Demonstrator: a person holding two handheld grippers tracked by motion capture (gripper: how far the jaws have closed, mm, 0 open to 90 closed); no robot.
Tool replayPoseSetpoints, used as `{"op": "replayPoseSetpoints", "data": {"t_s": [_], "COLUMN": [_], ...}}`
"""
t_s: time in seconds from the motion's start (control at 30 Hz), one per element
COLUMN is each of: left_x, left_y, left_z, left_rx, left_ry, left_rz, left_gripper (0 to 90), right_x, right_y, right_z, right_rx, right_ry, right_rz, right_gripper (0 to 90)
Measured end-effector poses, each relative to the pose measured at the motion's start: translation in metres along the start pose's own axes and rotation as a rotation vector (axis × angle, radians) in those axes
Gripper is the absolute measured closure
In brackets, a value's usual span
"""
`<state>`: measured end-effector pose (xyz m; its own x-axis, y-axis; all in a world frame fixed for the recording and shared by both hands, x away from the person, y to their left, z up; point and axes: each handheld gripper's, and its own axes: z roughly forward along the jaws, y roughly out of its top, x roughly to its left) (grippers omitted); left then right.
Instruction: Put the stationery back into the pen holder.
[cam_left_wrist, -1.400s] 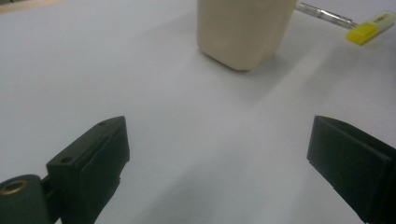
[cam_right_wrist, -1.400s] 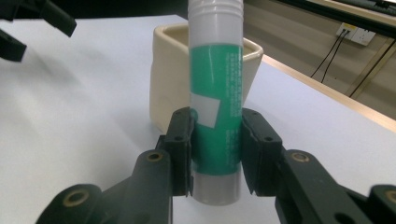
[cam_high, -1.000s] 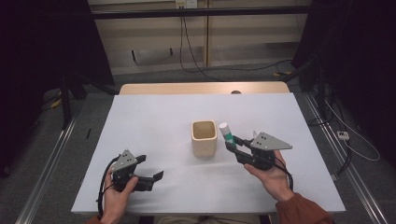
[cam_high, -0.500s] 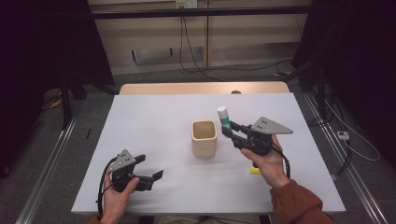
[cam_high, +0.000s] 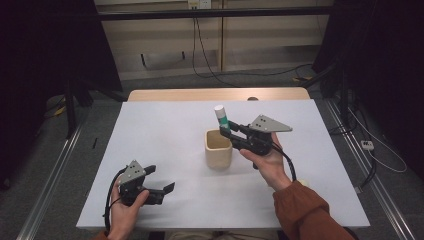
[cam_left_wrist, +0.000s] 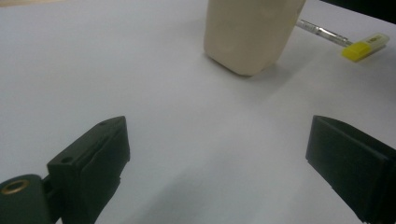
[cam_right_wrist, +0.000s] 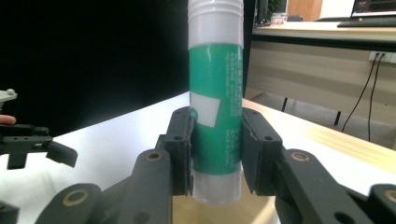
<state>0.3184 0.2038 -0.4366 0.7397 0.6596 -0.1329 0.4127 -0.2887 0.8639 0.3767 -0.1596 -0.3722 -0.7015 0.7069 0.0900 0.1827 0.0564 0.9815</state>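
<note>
The right gripper (cam_high: 226, 131) held a green and white glue stick (cam_high: 220, 118) upright, its fingers (cam_right_wrist: 181, 149) clenched on the stick's lower half. The stick hung in the air just above the far right rim of the beige square cup (cam_high: 218, 148), which stood near the middle of the white tabletop (cam_high: 165, 130). The left gripper (cam_high: 167, 190) waited near the front left corner of the tabletop, its fingers (cam_left_wrist: 98, 154) spread wide with nothing between them. A yellow-capped pen (cam_left_wrist: 343, 39) lay flat on the tabletop behind the cup, toward the right edge.

It looked like the step in hand was carrying the glue stick to the cup. The next move would likely need the stick lined up over the cup's open top, kept straight, lowered inside, and then let go gently so the cup did not tip.
</note>
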Motion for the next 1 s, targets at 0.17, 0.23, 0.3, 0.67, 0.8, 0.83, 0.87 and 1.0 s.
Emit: {"op": "replayPoseSetpoints", "data": {"t_s": [0.17, 0.23, 0.3, 0.67, 0.8, 0.83, 0.87, 1.0], "left_x": [0.0, 0.0, 0.0, 0.0, -0.001, -0.001, -0.001, -0.001], "left_y": [0.0, 0.0, -0.001, -0.001, -0.001, -0.001, -0.001, 0.0], "left_z": [-0.001, -0.001, 0.0, 0.001, 0.001, 0.001, 0.001, 0.002], "left_rx": [0.001, 0.004, 0.007, 0.014, 0.017, 0.015, 0.016, 0.024], "left_ry": [0.005, 0.001, -0.007, -0.005, -0.005, -0.006, -0.004, -0.004], "left_rz": [0.005, -0.004, -0.006, -0.005, 0.004, 0.007, 0.011, 0.015], "left_gripper": [6.2, 6.2, 6.3, 6.3, 6.3, 6.3, 6.3, 6.3], "right_x": [-0.005, -0.006, -0.005, -0.004, -0.004, -0.004, -0.004, -0.006], "right_y": [-0.008, -0.011, -0.014, -0.028, -0.03, -0.029, -0.027, -0.019], "right_z": [0.015, 0.019, 0.02, 0.023, 0.023, 0.023, 0.021, 0.014], "right_rx": [0.023, 0.028, 0.032, 0.065, 0.076, 0.076, 0.071, 0.039], "right_ry": [-0.005, -0.004, 0.008, 0.012, 0.009, 0.003, -0.006, -0.017], "right_rz": [0.024, 0.025, 0.018, 0.014, 0.025, 0.033, 0.036, 0.036], "right_gripper": [67.0, 66.9, 66.9, 66.7, 58.7, 50.5, 45.2, 32.9]}}
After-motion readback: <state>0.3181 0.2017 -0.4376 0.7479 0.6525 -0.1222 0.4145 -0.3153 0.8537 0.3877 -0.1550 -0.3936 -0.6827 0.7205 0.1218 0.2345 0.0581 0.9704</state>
